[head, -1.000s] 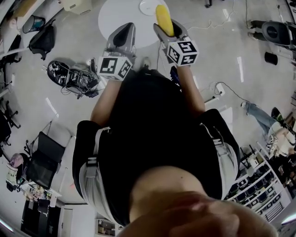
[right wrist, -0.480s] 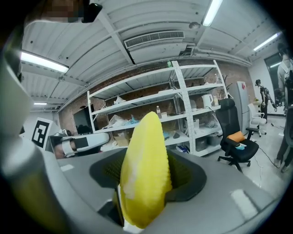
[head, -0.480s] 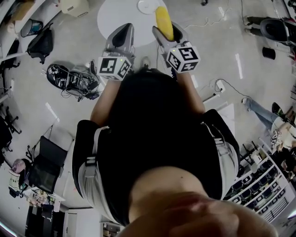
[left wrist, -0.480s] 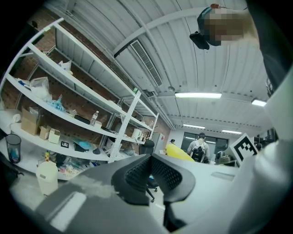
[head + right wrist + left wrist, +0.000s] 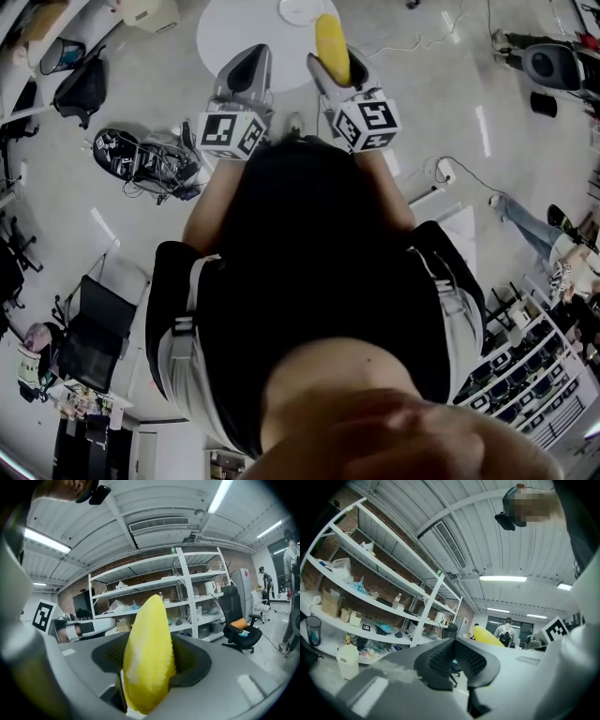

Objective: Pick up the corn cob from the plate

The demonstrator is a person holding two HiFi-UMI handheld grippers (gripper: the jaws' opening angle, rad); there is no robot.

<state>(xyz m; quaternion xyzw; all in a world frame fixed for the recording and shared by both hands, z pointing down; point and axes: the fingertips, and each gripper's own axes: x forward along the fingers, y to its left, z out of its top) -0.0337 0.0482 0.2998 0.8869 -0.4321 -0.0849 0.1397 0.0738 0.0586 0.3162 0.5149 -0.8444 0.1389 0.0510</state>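
Observation:
The yellow corn cob (image 5: 332, 45) stands upright between the jaws of my right gripper (image 5: 334, 62), which is shut on it. In the right gripper view the corn cob (image 5: 149, 653) fills the gap of the right gripper (image 5: 150, 672), its tip pointing up. The white plate (image 5: 302, 11) lies on the round white table (image 5: 234, 37), beyond the cob. My left gripper (image 5: 246, 67) hovers over the table's near edge, left of the right one. In its own view the left gripper (image 5: 457, 656) has its pads together with nothing between them. The corn cob (image 5: 487, 635) shows past it.
A black bag with tangled cables (image 5: 141, 155) lies on the floor to the left. An office chair (image 5: 86, 328) stands at lower left and a shelf unit (image 5: 525, 394) at lower right. Tall white shelving (image 5: 197, 597) lines the brick wall.
The right gripper has lifted a little with the corn cob still in its jaws. The left gripper has stayed in place.

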